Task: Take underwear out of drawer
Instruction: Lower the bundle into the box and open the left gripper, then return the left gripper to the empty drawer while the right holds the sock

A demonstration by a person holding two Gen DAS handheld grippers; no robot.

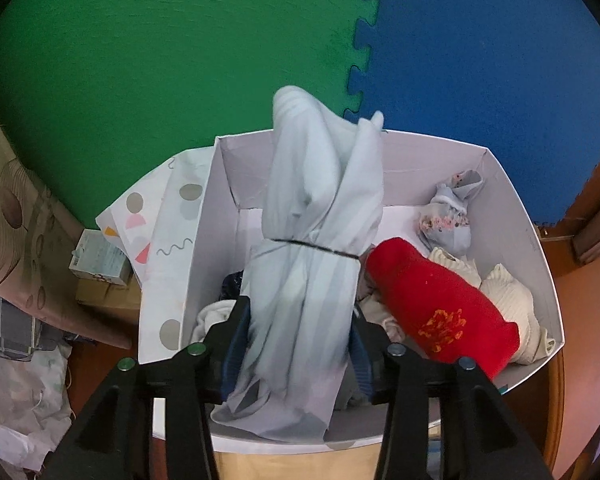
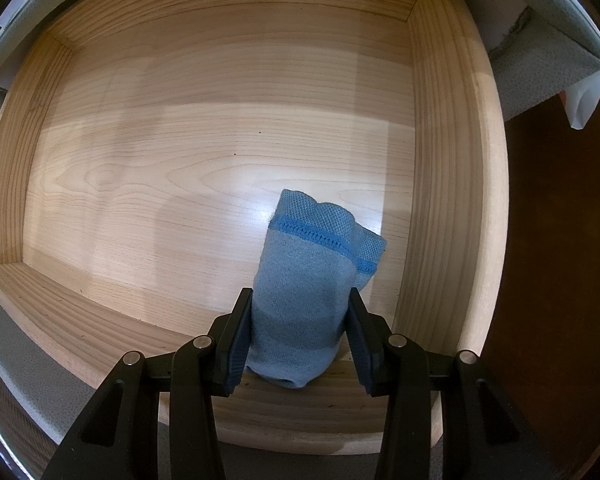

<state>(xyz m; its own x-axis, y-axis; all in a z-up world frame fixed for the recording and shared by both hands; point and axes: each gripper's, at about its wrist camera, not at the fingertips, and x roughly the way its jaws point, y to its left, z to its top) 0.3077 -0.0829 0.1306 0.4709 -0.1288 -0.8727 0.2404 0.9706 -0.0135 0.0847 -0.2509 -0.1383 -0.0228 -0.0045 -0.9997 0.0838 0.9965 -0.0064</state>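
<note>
In the left wrist view a pale blue rolled garment tied with a thin black band stands between the fingers of my left gripper, above a white box. The cloth is blurred and the pads sit loosely at its sides, so the jaws stand open around it. In the right wrist view my right gripper points down into a wooden drawer and is shut on a folded blue underwear piece with a brighter blue stitched band. The rest of the drawer floor is bare wood.
The white box also holds a red knitted piece, cream cloth, a small floral bundle and dark and white cloth at its left. Patterned fabric drapes its left wall. Green and blue foam mats lie beyond.
</note>
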